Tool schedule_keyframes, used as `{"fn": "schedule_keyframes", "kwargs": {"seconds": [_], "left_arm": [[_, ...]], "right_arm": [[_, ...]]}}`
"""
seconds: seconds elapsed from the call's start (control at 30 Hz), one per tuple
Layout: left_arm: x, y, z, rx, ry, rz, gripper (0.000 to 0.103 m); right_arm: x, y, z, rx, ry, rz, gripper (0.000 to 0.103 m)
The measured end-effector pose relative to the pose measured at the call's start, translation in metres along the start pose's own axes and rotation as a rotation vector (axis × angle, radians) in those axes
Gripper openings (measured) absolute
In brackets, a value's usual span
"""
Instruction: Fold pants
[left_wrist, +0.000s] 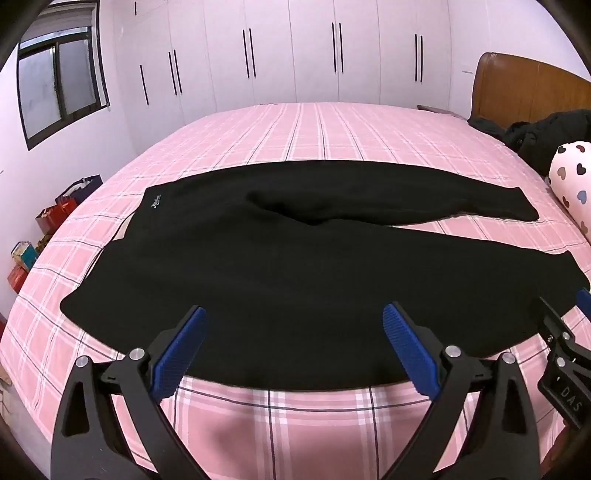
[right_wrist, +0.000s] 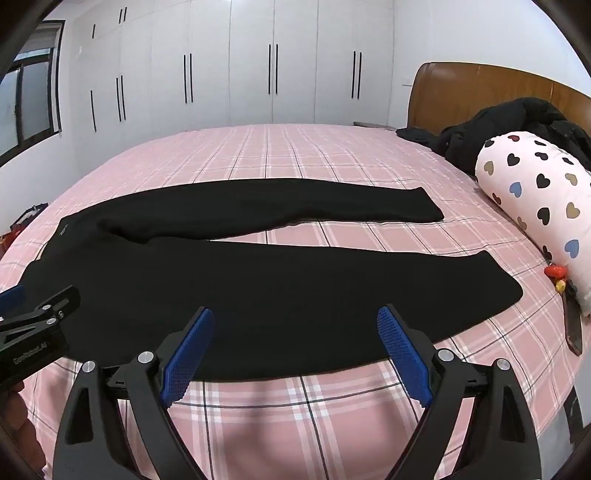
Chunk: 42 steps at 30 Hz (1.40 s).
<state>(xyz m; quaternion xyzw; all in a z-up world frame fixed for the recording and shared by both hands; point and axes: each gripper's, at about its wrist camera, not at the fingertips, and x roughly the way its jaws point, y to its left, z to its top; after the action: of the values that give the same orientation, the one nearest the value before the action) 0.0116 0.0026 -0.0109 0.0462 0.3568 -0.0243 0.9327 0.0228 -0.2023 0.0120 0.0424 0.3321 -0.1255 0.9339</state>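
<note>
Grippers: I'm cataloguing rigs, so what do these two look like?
The left gripper and the right gripper match: black skeletal arms with triangular cutouts, silver pivot bolts, and ribbed blue pads. White lettering marks each body, too small to read fully.

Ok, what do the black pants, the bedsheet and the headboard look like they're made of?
Pants: matte black, soft, probably knit or fleece; no sheen, limp folds.
Bedsheet: pink plaid woven cloth, likely cotton; flat with slight wrinkles.
Headboard: brown wood or veneer, semi-gloss; visible grain and light reflection.
</note>
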Motion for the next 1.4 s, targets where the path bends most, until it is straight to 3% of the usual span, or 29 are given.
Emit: {"fn": "schedule_keyframes", "kwargs": {"seconds": [1.4], "left_arm": [[0.0085,-0.0067,-0.0056,0.008,0.016,0.006,0.094]], "right_arm": [[0.0075,-0.0017,-0.0013,-0.003,0.005,0.012,0.088]]}}
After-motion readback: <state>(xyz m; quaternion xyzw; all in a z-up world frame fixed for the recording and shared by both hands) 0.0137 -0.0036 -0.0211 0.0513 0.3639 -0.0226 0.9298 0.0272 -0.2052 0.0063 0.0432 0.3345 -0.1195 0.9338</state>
